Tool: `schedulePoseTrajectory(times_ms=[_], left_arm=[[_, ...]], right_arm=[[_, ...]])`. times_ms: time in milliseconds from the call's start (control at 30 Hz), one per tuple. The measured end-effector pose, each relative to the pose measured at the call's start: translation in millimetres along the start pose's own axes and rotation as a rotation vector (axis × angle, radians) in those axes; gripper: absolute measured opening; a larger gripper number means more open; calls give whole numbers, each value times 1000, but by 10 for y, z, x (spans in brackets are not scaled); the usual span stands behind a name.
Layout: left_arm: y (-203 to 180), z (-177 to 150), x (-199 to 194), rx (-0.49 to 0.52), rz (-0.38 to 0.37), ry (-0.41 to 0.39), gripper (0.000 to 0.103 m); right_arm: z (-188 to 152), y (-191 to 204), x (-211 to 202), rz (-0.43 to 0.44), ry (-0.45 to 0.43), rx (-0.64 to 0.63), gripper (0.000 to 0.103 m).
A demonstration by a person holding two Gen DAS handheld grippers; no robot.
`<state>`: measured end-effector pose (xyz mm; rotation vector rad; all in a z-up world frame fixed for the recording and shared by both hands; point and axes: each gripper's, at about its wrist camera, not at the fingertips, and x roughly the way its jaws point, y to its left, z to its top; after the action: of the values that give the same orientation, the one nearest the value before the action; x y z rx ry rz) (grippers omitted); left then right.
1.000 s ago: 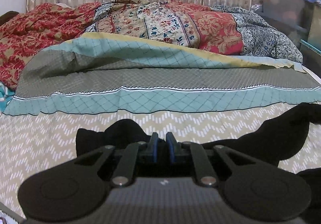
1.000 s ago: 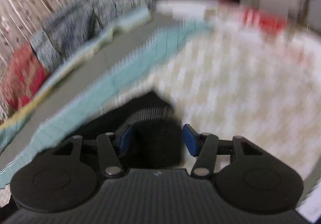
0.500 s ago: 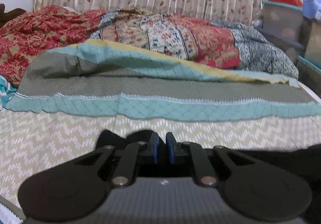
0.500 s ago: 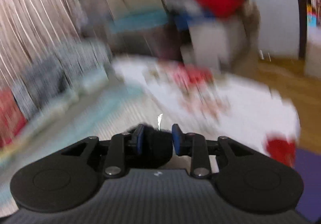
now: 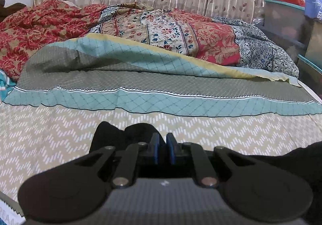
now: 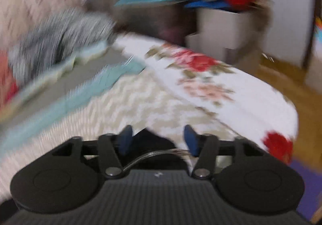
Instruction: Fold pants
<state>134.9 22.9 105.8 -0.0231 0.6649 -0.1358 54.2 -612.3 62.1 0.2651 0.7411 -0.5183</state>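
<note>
Pants (image 5: 112, 136) black, pinched in closed left gripper (image 5: 163, 149); right gripper (image 6: 158, 140) opening, fabric between jaws, pads not touching.

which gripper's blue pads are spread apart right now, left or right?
The right gripper: its blue pads stand wide and are opening, clear of the black fabric pants between them. The left gripper has its pads pinched together on the pants.

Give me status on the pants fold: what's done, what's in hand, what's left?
Done: the black pants lie on the chevron bedsheet, bunched, with no tidy fold showing.
In hand: the left gripper has its jaws shut at the fabric's edge; whether it pinches cloth is hidden. The right gripper has its jaws opening, dark cloth loose between them.
Left: probably most of the folding and smoothing.
</note>
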Motion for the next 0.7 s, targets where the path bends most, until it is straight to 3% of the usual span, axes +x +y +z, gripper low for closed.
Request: schedulePoseTrajectory(times_ms=[67,100,133,200,333,367,467,567,700], left_arm=[[5,18,26,2,3,3,10],[8,33,39,3,5,3,10],[10,51,46,2,8,1,10],[11,102,66,2,11,-8,10],[1,291,200,-7,27,-31,10],[-4,358,250,-16,38,-36,10],[-2,551,403,-35,109,-91,10],[26,662,701,-57,170,-95,10],[-38,579,1102,-24,185,-4,10]], right_arm=[[-39,126,259,-34,68,-78,63],[-69,149,370,-29,110,-93,53],[-73,188,401,-30,111,-118,30],[12,273,282,-14,51,-142,12],[496,307,139,-4,-126,-37,9],[659,353,145,-12,-163,-14,3],[1057,536,232,-75,-263,15,2],[1283,624,466,-85,-256,89,3],[1177,751,648,72,-142,103,8]])
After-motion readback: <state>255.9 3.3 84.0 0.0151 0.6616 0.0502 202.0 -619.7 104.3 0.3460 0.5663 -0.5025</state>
